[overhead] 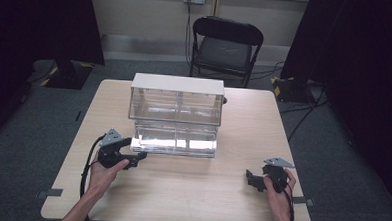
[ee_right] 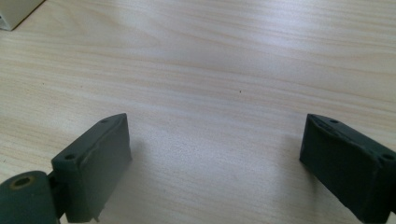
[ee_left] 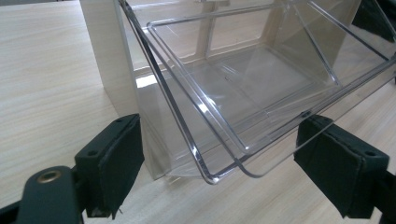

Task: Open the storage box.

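We find a clear plastic two-tier drawer unit point(overhead: 176, 114) standing mid-table, slightly toward the far edge, on the light wooden table point(overhead: 190, 190). Its lower drawer point(ee_left: 243, 93) is pulled partway out toward the person and appears empty. The left gripper point(overhead: 132, 160) sits at the drawer's front left corner, jaws spread wide on either side of the rim, not yet pinching it. The right gripper point(overhead: 253, 179) hovers over bare table, well apart from the unit, jaws likewise spread and holding nothing. We judge the work to be at an early stage: the drawer is approached but not gripped, and its opening or closing remains to be done. The unit has transparent walls and a pale opaque top and side panel.
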Motion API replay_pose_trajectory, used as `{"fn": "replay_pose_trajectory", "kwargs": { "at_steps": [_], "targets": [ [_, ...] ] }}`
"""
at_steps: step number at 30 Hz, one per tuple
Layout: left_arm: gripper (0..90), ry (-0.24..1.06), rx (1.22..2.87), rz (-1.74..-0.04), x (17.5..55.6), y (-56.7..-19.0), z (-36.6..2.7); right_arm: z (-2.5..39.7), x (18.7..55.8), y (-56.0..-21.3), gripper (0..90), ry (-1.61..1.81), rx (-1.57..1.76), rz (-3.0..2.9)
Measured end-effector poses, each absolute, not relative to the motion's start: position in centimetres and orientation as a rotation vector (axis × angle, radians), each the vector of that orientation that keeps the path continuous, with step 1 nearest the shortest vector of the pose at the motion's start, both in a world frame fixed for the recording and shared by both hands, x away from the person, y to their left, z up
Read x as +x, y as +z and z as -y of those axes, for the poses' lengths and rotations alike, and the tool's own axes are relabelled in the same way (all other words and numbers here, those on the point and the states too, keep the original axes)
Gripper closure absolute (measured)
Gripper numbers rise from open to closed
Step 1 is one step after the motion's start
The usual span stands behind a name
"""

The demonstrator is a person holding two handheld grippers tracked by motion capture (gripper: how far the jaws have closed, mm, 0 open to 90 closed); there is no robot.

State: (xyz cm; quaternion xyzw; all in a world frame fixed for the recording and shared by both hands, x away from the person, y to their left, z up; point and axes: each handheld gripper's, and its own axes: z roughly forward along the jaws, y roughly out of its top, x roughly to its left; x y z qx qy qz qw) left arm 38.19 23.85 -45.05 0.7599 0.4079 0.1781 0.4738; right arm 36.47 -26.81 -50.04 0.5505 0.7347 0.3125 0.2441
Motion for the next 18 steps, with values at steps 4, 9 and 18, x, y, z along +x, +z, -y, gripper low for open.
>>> {"fn": "replay_pose_trajectory", "kwargs": {
  "at_steps": [4, 9, 18],
  "targets": [
    [15.7, 0.436, 1.844, -0.995, 38.24, -44.72, -23.82, 26.81, 36.48, -50.04, 7.9, 0.852, 1.503, -2.008],
    [15.7, 0.434, 1.850, -1.002, 38.45, -44.59, -23.87, 26.81, 36.49, -50.04, 7.8, 0.854, 1.502, -2.008],
    [15.6, 0.434, 1.855, -1.011, 38.83, -44.59, -23.62, 26.80, 36.50, -50.04, 7.7, 0.852, 1.504, -2.008]
  ]
}}
